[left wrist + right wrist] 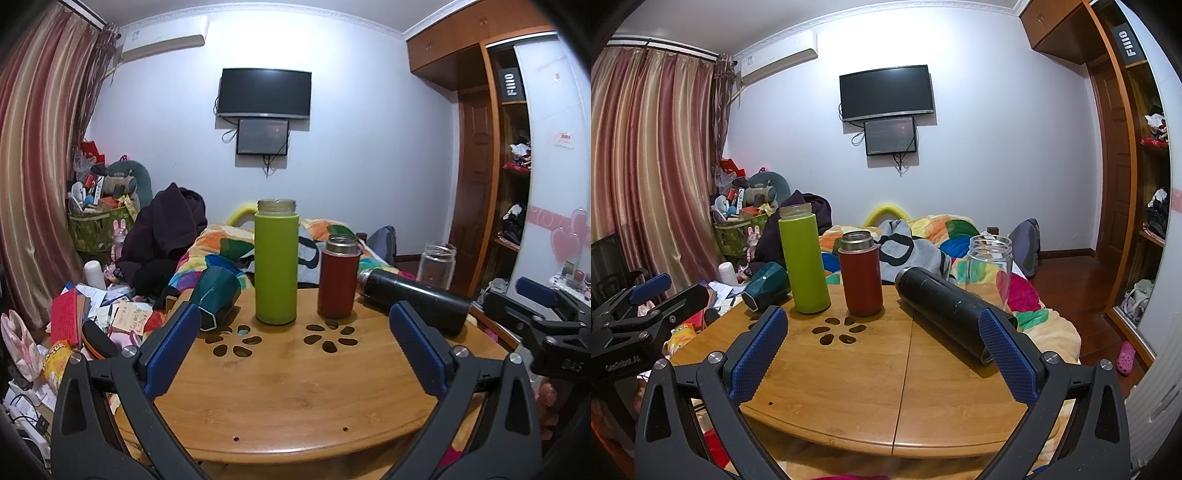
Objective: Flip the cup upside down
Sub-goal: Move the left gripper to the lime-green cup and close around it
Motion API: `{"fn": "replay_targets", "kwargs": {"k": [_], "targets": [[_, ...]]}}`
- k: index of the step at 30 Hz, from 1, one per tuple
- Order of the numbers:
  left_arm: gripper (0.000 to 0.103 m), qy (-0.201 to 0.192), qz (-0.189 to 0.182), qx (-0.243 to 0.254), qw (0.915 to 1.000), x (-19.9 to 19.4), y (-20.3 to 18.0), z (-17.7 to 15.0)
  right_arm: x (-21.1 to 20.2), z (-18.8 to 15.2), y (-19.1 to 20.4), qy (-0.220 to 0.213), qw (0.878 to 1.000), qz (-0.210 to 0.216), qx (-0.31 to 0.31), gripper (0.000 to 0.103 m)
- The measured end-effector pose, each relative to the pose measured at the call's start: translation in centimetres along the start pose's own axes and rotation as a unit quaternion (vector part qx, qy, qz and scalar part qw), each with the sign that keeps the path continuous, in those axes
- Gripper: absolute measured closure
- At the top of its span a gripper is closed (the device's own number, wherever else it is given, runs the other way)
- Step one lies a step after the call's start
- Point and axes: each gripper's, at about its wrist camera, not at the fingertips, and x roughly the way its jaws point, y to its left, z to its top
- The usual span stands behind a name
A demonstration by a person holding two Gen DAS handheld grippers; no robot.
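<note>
Several cups stand on a round bamboo table (pixel 295 398). A tall green flask (pixel 276 262) and a short red flask (pixel 338 280) stand upright, mouths up. A black flask (pixel 413 299) lies on its side at the right. A dark teal cup (pixel 216 295) lies tilted on its side at the left edge. A clear glass jar (pixel 436 264) stands upright at the far right. My left gripper (pixel 295 343) is open and empty, short of the green flask. My right gripper (pixel 886 350) is open and empty, its right finger beside the black flask (pixel 945 310).
A bed with a colourful quilt (pixel 945 236) lies behind the table. Clutter, papers and a green basket (pixel 96 229) fill the left side. A wardrobe (pixel 1137 184) stands at the right. The other gripper shows at each view's edge (pixel 546 325).
</note>
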Motion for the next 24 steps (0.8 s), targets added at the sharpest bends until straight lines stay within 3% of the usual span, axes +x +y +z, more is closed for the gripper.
{"fn": "replay_targets", "kwargs": {"k": [4, 10, 12, 16, 24], "targets": [[0.000, 0.017, 0.003, 0.005, 0.9998, 3.2, 0.5, 1.1, 0.3, -0.1, -0.4, 0.004, 1.000, -0.001, 0.007, 0.000], [0.001, 0.077, -0.008, 0.003, 0.9970, 10.5, 1.2, 2.3, 1.2, -0.5, -1.9, 0.018, 1.000, -0.009, 0.021, 0.000], [0.015, 0.100, -0.004, 0.004, 0.9949, 13.2, 1.4, 2.5, 1.8, -0.7, -2.9, 0.025, 0.999, -0.010, 0.029, 0.000], [0.019, 0.135, 0.007, 0.005, 0.9908, 17.1, 1.2, 2.7, 2.6, -1.0, -4.2, 0.039, 0.998, -0.012, 0.046, 0.000], [0.019, 0.150, 0.045, -0.005, 0.9877, 21.7, 1.3, 2.7, 4.1, -1.6, -6.2, 0.055, 0.996, -0.010, 0.068, 0.000]]}}
